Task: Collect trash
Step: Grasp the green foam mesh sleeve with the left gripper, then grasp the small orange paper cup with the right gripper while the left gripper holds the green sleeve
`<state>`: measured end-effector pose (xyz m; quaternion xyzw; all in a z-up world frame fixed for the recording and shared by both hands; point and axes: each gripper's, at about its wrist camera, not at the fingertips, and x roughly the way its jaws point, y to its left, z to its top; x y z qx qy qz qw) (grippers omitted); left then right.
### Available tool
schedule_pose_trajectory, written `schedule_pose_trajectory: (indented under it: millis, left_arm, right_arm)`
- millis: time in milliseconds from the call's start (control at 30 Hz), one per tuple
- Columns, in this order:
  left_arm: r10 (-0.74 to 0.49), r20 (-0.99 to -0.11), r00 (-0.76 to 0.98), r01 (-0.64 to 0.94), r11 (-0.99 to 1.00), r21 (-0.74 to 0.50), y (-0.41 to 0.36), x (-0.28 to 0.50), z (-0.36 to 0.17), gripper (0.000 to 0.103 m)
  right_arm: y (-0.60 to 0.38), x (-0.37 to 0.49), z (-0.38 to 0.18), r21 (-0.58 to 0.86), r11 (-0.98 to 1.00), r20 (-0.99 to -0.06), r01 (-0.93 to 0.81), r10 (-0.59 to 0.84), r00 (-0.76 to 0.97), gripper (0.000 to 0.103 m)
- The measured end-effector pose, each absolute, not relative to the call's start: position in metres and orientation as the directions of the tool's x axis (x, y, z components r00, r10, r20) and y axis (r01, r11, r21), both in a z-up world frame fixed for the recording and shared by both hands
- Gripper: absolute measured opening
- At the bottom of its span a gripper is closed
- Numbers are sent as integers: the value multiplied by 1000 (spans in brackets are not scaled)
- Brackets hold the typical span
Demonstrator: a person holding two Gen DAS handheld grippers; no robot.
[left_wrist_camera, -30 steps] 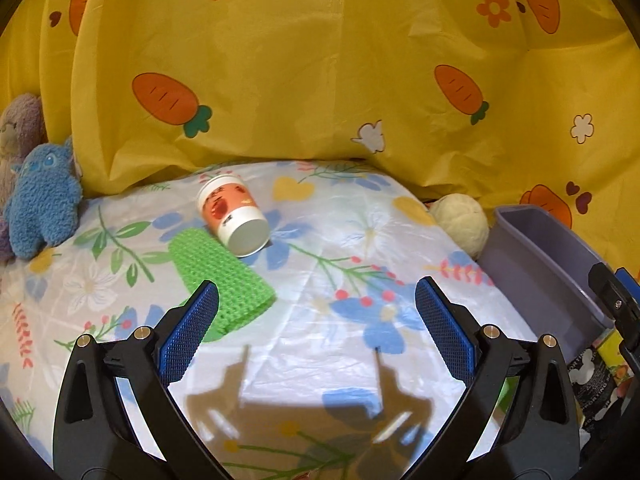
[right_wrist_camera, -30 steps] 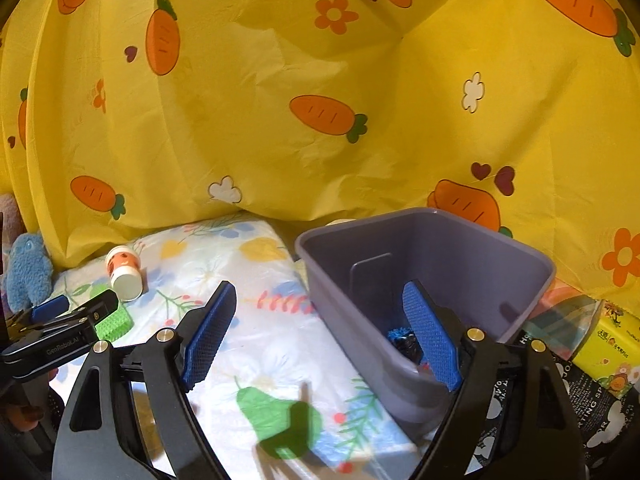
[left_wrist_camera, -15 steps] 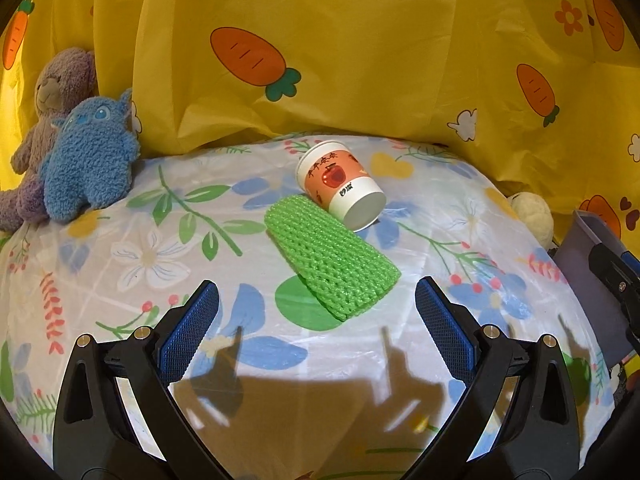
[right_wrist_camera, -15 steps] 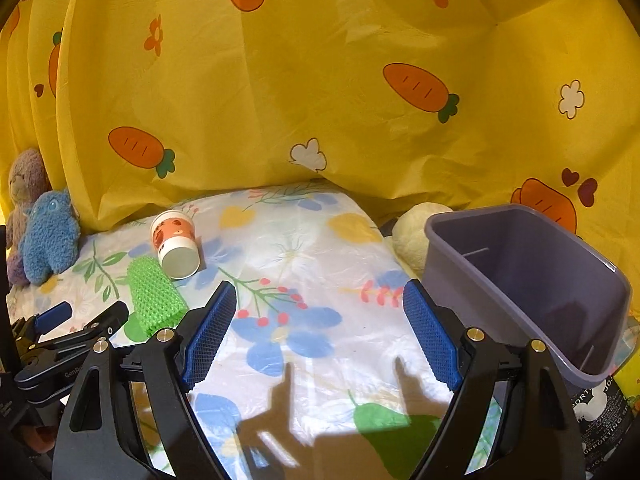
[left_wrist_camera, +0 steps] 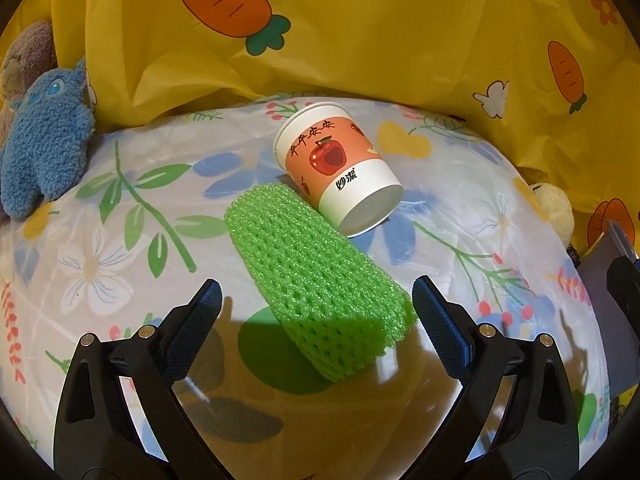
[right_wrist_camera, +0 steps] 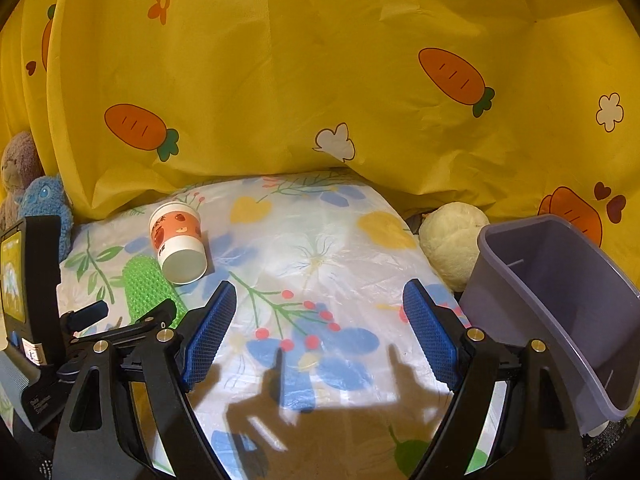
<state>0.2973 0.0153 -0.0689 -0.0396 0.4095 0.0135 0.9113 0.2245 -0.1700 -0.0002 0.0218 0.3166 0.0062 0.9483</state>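
Nearest, the left gripper (left_wrist_camera: 316, 312) is held spread wide, nothing gripped, its jaws flanking the near end of the green foam net (left_wrist_camera: 316, 280) lying on the floral tablecloth (left_wrist_camera: 120, 240). The net is best closed on squarely across its width, since the soft mesh will likely squash. Just beyond, touching the net's far end, a paper cup (left_wrist_camera: 338, 168) is seen on its side. The right gripper (right_wrist_camera: 318, 336) is likewise parted and empty, beside the grey bin (right_wrist_camera: 560, 304).
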Motion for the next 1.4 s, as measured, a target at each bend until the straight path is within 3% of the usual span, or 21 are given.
schedule_pose_trajectory:
  millis: [167, 267, 333, 433, 467, 867, 1400]
  left_arm:
    - [-60, -776, 628, -28, 995, -99, 18, 310, -81, 80]
    - [-82, -769, 634, 0, 994, -106, 19, 310, -80, 60]
    - [-101, -762, 639, 17, 993, -118, 20, 309, -79, 37]
    - [-109, -755, 646, 45, 993, -105, 17, 305, -76, 14]
    - [-105, -753, 650, 52, 994, -94, 17, 303, -74, 12]
    - [-78, -657, 750, -12, 991, -131, 86, 254, -29, 10]
    - [30, -643, 766, -182, 968, -171, 144, 240, -32, 10]
  right_arm:
    - [-169, 233, -5, 42, 999, -617, -6, 31, 786, 83]
    - [-166, 237, -8, 36, 999, -626, -10, 30, 779, 83]
    - [-161, 239, -8, 34, 999, -630, -20, 37, 776, 83]
    - [-153, 240, -7, 30, 999, -635, -46, 54, 771, 83]
    - [-151, 241, -7, 29, 998, -636, -56, 62, 769, 83]
    - [-107, 273, -10, 29, 983, -670, -180, 153, 726, 83]
    - [-36, 332, -47, 44, 950, -733, -310, 241, 635, 82]
